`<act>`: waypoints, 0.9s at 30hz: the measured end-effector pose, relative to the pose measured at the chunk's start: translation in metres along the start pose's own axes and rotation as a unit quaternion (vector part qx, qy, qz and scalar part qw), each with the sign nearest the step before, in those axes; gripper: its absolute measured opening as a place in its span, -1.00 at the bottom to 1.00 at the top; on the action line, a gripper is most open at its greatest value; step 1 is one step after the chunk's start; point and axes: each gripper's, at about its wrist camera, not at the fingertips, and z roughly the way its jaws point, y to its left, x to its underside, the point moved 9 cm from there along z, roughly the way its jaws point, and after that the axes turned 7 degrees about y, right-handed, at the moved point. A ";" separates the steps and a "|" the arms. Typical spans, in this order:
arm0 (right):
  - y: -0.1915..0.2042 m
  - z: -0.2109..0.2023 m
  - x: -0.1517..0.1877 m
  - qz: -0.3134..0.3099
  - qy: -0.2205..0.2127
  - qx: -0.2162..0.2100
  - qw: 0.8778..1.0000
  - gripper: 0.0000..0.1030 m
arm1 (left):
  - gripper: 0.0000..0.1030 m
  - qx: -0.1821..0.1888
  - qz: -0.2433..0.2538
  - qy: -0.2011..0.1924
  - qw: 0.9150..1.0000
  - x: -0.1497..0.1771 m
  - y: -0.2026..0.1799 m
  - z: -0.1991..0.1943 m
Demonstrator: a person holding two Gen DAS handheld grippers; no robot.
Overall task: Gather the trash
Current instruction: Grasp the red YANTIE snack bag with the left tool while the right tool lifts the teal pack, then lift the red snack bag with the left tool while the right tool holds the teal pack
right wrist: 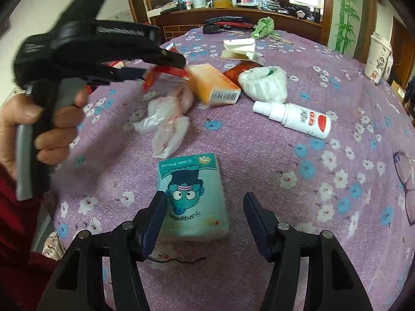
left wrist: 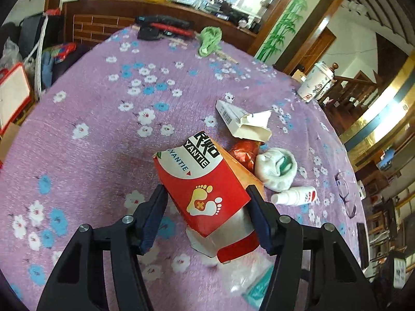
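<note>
My left gripper [left wrist: 207, 194] is shut on a red and orange carton [left wrist: 205, 178] with a footprint picture, held above the purple flowered tablecloth [left wrist: 103, 119]. In the right wrist view the same carton [right wrist: 212, 83] shows in the left gripper [right wrist: 166, 64], blurred. My right gripper [right wrist: 205, 202] is open, its fingers on either side of a teal tissue pack [right wrist: 193, 194] lying on the cloth. Crumpled clear plastic [right wrist: 166, 119], a white spray bottle [right wrist: 295, 116], a white crumpled wad [right wrist: 262, 83], a red wrapper [right wrist: 236, 71] and a torn white box [right wrist: 241, 49] lie beyond.
Glasses [right wrist: 404, 184] lie at the right table edge. A green cloth [right wrist: 264, 27] and black tools [right wrist: 225, 23] sit at the far edge. A white jar [right wrist: 378, 59] stands to the right. A wooden counter with clutter [right wrist: 233, 2] is behind the table.
</note>
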 end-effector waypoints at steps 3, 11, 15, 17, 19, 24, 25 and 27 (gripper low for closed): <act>0.005 0.004 -0.002 -0.010 0.003 0.007 1.000 0.27 | 0.18 -0.008 0.019 -0.018 1.000 0.007 0.002 -0.018; 0.016 0.016 0.001 -0.040 0.015 0.035 0.998 0.05 | 0.18 -0.051 0.068 -0.068 0.994 0.029 0.011 -0.054; 0.010 0.013 0.003 -0.019 0.016 0.032 0.999 -0.21 | 0.18 -0.071 0.087 -0.084 0.990 0.042 0.014 -0.062; 0.007 0.010 0.004 -0.002 0.013 0.023 1.000 -0.24 | 0.18 -0.077 0.098 -0.089 0.988 0.050 0.014 -0.064; 0.003 0.007 0.004 0.013 0.007 0.020 1.000 -0.25 | 0.18 -0.083 0.102 -0.091 0.987 0.056 0.015 -0.064; -0.003 -0.006 0.000 0.050 -0.018 0.013 0.999 -0.26 | 0.18 -0.087 0.106 -0.090 0.986 0.068 0.017 -0.061; -0.003 -0.009 -0.002 0.054 -0.023 0.011 0.998 -0.26 | 0.18 -0.091 0.108 -0.093 0.986 0.069 0.017 -0.062; 0.000 -0.016 -0.003 0.059 -0.032 0.011 0.998 -0.26 | 0.18 -0.101 0.114 -0.099 0.983 0.072 0.016 -0.063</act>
